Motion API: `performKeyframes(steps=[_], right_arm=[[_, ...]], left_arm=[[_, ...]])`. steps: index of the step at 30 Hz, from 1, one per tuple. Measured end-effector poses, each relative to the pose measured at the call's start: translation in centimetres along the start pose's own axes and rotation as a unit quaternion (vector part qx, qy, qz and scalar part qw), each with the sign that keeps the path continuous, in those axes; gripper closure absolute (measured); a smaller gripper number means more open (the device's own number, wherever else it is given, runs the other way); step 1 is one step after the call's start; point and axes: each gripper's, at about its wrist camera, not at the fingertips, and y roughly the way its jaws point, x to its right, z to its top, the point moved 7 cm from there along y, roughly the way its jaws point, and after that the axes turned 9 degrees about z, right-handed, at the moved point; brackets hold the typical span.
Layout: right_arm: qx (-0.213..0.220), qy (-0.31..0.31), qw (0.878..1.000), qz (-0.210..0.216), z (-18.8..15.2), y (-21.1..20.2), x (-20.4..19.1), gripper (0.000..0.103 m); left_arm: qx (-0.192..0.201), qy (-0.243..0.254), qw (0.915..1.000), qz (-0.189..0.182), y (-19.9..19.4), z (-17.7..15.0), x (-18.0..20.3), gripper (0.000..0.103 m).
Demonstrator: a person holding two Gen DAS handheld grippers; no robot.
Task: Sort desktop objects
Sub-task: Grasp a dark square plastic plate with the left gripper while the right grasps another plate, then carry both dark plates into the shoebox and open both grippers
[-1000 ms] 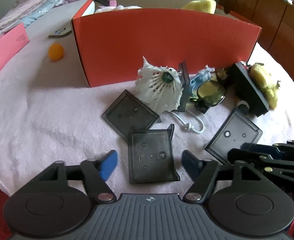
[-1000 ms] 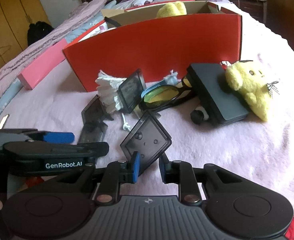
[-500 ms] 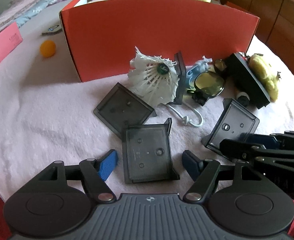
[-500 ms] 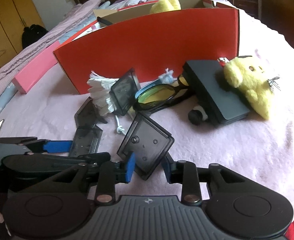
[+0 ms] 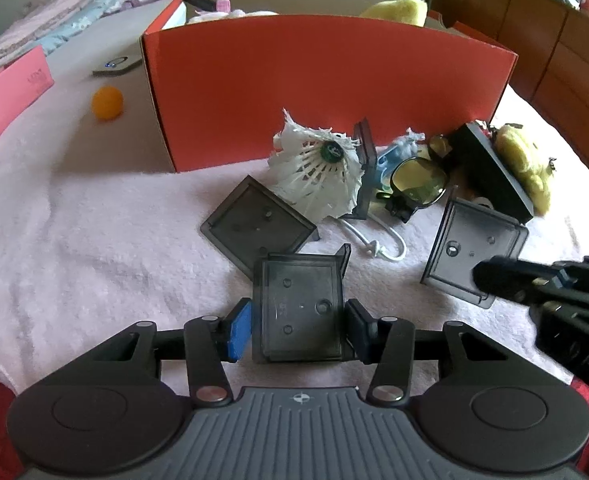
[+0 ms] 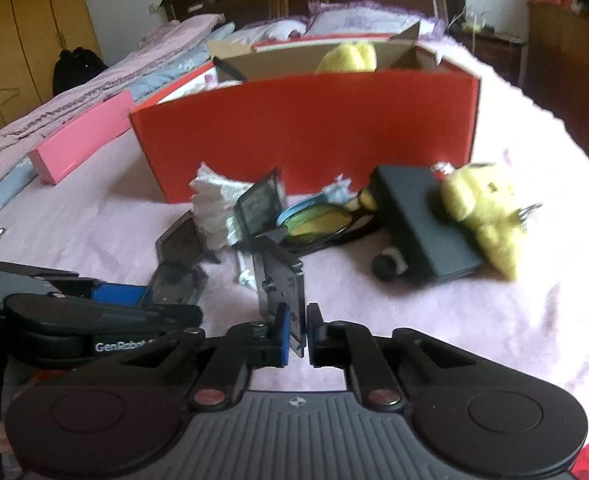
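Observation:
Several smoky dark plastic plates lie on the pink blanket before a red box (image 5: pixel 326 92) (image 6: pixel 306 120). My left gripper (image 5: pixel 298 330) has its jaws closing on the nearest plate (image 5: pixel 298 304); both pads touch its side walls as it lies flat. In the right wrist view my right gripper (image 6: pixel 297 336) is shut on the lower edge of another plate (image 6: pixel 280 284), which stands tipped up on edge. That held plate (image 5: pixel 470 248) and the right gripper (image 5: pixel 534 280) also show in the left wrist view. A third plate (image 5: pixel 258 224) lies flat behind.
A white shuttlecock (image 5: pixel 318 172), an upright plate (image 5: pixel 364 168), goggles (image 5: pixel 414 184), a white cord (image 5: pixel 378 240), a black case (image 5: pixel 494 172) and a yellow plush toy (image 5: pixel 522 160) crowd the box front. An orange ball (image 5: pixel 107 103) and pink box (image 5: pixel 2 96) lie left.
The left jaws closed in from wide apart onto the near plate's sides. The right jaws shut on the other plate's edge, and that plate tipped from leaning to nearly upright.

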Motion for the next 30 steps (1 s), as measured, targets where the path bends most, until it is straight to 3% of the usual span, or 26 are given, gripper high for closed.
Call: performKeyframes(steps=[7,14,16,19,30], right_arm=[[-0.006,-0.002,1.0,-0.006,-0.1,-0.3,0.6,0.096],[-0.026,0.014,1.0,0.009,-0.4,1.7,0.9,0.08],[-0.024,0.016,0.999,0.014,-0.4,2.1,0.9,0.08],[-0.018,0.017,0.999,0.02,-0.4,2.2,0.9,0.097],[0.02,0.017,0.999,0.032,0.9,-0.8,0.4,0.097]], left_arm=[[0.006,0.009,0.9999,-0.007,-0.5,0.1,0.6,0.053],[-0.003,0.006,1.0,0.0,-0.2,-0.1,0.3,0.053],[-0.002,0.007,1.0,0.001,-0.2,-0.2,0.3,0.053],[0.001,0.006,1.0,0.001,-0.3,-0.1,0.3,0.053],[0.034,0.0,0.9994,-0.008,-2.7,1.6,0.2,0.053]])
